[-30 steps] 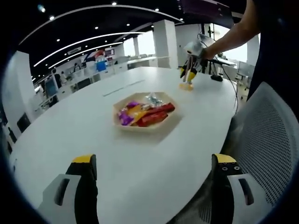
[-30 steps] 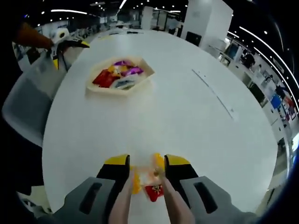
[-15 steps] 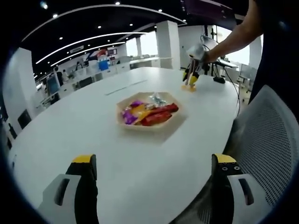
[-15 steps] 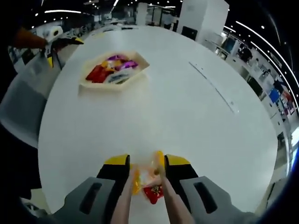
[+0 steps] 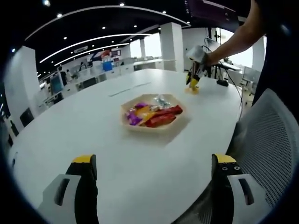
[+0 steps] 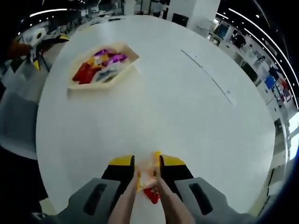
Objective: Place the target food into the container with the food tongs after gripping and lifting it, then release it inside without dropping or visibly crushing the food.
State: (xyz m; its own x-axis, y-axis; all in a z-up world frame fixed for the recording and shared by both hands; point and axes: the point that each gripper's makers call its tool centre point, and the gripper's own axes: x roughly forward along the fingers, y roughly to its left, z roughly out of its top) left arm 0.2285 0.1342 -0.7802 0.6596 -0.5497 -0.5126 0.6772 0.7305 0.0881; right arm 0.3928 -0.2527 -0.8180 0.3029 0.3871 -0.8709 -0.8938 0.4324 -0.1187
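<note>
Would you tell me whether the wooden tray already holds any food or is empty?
It holds food: the wooden tray contains several wrapped snacks, red, purple, yellow and silver.

A wide white oval table [image 5: 84, 135] fills an open-plan office, with a grey mesh chair [image 5: 268, 140] at its edge and a white pillar [image 5: 172, 46] behind.

A large white oval table [image 5: 93, 135] is set in an open-plan office. Beside its near edge a grey mesh chair [image 5: 266, 140] is seen. Beyond the table, white columns [image 5: 172, 45], bright windows [image 5: 150, 44] and desks are lit by curved ceiling light strips [image 5: 93, 39] overhead.
</note>
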